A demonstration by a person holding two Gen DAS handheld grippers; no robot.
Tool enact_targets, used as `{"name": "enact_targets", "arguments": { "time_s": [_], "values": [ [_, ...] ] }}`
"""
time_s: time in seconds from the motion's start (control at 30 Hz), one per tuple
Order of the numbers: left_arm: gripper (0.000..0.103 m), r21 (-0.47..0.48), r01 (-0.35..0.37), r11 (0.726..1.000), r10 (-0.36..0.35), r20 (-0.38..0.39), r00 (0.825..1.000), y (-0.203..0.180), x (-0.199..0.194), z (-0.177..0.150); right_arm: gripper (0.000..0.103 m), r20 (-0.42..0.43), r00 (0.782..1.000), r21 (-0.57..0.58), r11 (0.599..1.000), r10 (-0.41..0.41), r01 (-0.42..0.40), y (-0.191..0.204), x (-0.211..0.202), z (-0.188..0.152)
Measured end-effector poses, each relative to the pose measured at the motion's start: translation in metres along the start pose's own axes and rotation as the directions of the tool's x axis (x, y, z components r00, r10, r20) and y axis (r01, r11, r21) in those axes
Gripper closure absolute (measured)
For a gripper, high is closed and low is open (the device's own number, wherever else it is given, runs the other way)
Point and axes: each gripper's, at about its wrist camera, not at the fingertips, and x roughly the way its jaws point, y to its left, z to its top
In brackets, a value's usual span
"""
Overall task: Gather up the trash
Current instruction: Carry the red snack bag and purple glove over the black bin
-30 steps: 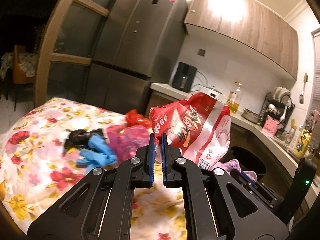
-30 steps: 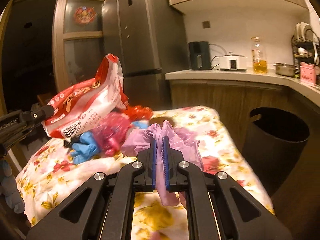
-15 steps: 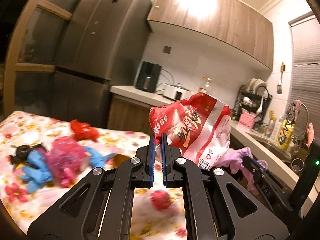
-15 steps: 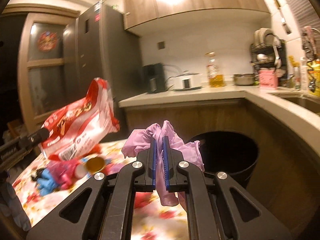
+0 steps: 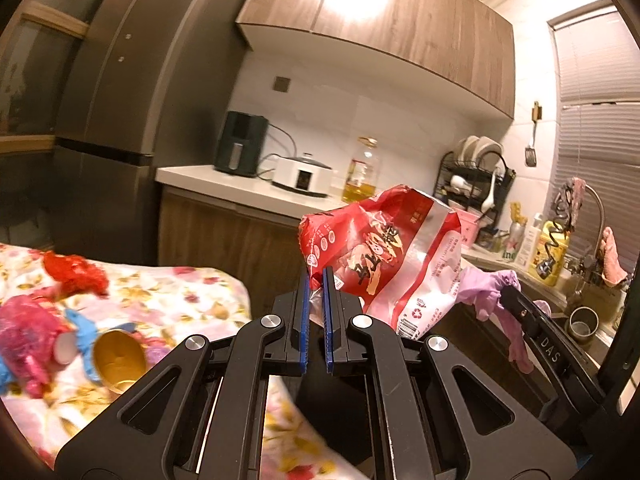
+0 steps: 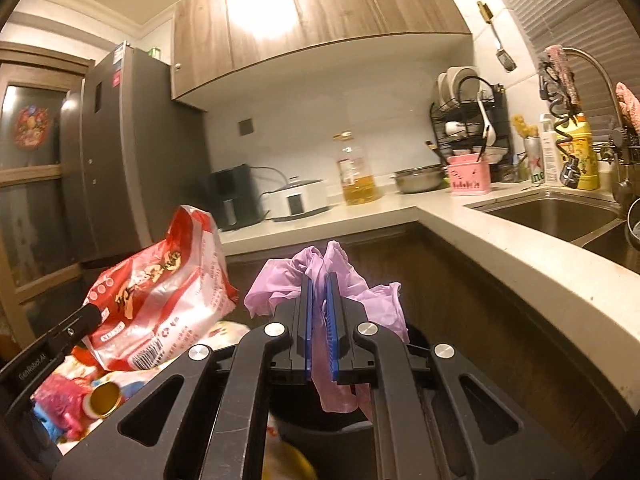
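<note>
My left gripper point(image 5: 316, 276) is shut on the corner of a red and white snack bag point(image 5: 384, 256), which hangs in the air in front of the counter. The same snack bag point(image 6: 160, 292) shows at the left of the right wrist view. My right gripper point(image 6: 319, 284) is shut on a crumpled purple glove point(image 6: 340, 280) that droops between and below its fingers. The purple glove point(image 5: 492, 292) also appears at the right of the left wrist view. A black trash bin point(image 6: 320, 420) sits low behind the right gripper, mostly hidden by it.
A flowered tablecloth point(image 5: 172, 292) at the left carries a red wrapper point(image 5: 74, 272), a pink bag point(image 5: 28, 328), blue gloves point(image 5: 86, 340) and a gold can point(image 5: 118, 360). A counter point(image 6: 520, 264) with a sink point(image 6: 560, 216), oil bottle point(image 6: 356, 176) and dish rack point(image 6: 468, 120) runs right. A fridge point(image 5: 132, 100) stands behind.
Both grippers have swung to the right, away from the flowered table and toward the counter corner and black bin. The snack bag and purple glove stay gripped.
</note>
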Motion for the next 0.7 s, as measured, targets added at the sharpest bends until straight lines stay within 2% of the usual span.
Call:
{"name": "enact_targets", "arguments": {
  "time_s": [0.33,0.7],
  "values": [
    [0.098,-0.02,0.009,1.0,-0.01,-0.039,0.999,-0.01,0.045,-0.009,0.096,-0.012,0.999,0.007,0.999,-0.045,0.045,-0.014,0.023,0.0],
    [0.098,-0.024,0.002,1.0,-0.003,-0.051,0.999,-0.019,0.072,-0.017,0.096,-0.02,0.998,0.017,0.998,-0.058,0.059,-0.021,0.038,-0.001]
  ]
}}
